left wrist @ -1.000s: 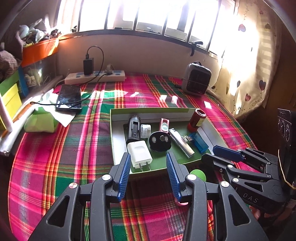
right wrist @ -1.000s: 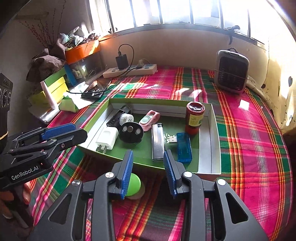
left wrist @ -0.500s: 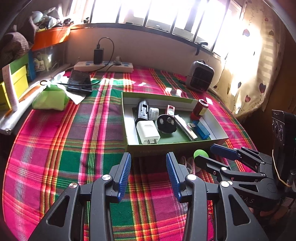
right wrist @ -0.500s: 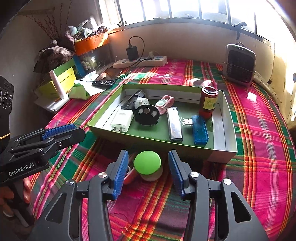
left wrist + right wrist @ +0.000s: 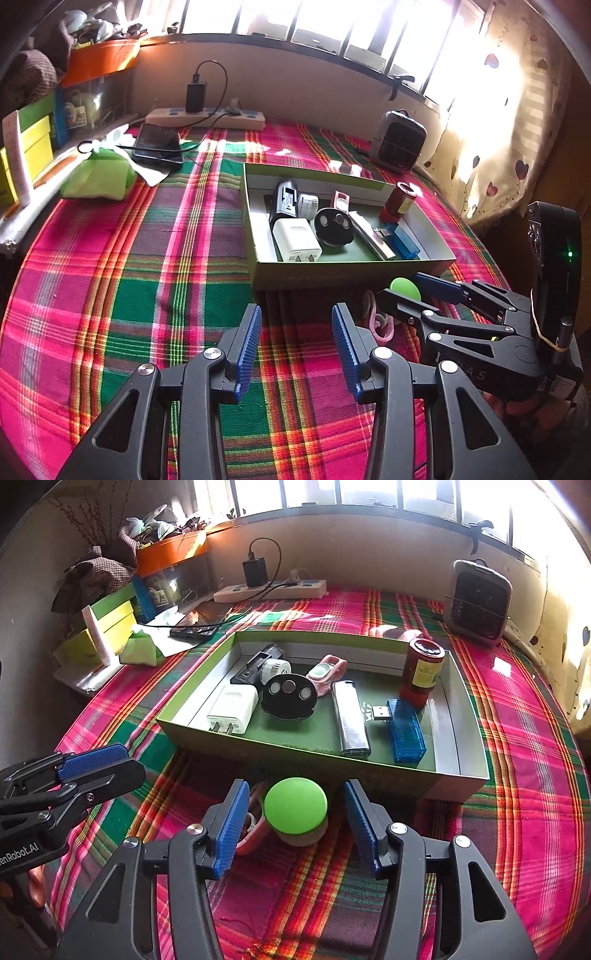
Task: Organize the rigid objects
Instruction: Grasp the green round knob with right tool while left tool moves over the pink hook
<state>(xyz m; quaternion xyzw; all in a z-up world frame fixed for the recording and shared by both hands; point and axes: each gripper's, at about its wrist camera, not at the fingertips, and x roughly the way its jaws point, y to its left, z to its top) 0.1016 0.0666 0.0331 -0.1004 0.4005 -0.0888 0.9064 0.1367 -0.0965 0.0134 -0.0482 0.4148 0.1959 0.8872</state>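
A shallow green box (image 5: 295,753) on the plaid cloth holds a white charger (image 5: 232,709), a black round disc (image 5: 290,696), a silver lighter (image 5: 351,723), a blue USB stick (image 5: 404,729), a red jar (image 5: 423,670) and a pink gadget (image 5: 327,670). In front of the box sits a small round container with a green lid (image 5: 295,805), a pink item (image 5: 255,830) beside it. My right gripper (image 5: 295,786) is open and straddles the green lid without touching it. My left gripper (image 5: 296,310) is open over bare cloth, left of the green lid (image 5: 406,290).
A small grey heater (image 5: 480,605) stands at the back right. A power strip (image 5: 269,589) with a charger lies along the wall. A phone (image 5: 195,629), a green tissue pack (image 5: 142,650) and yellow-green boxes (image 5: 99,627) crowd the left side.
My right gripper's jaws have widened and moved left around the green-lidded container. My left gripper has drawn back from the box's front edge, nothing between its fingers.
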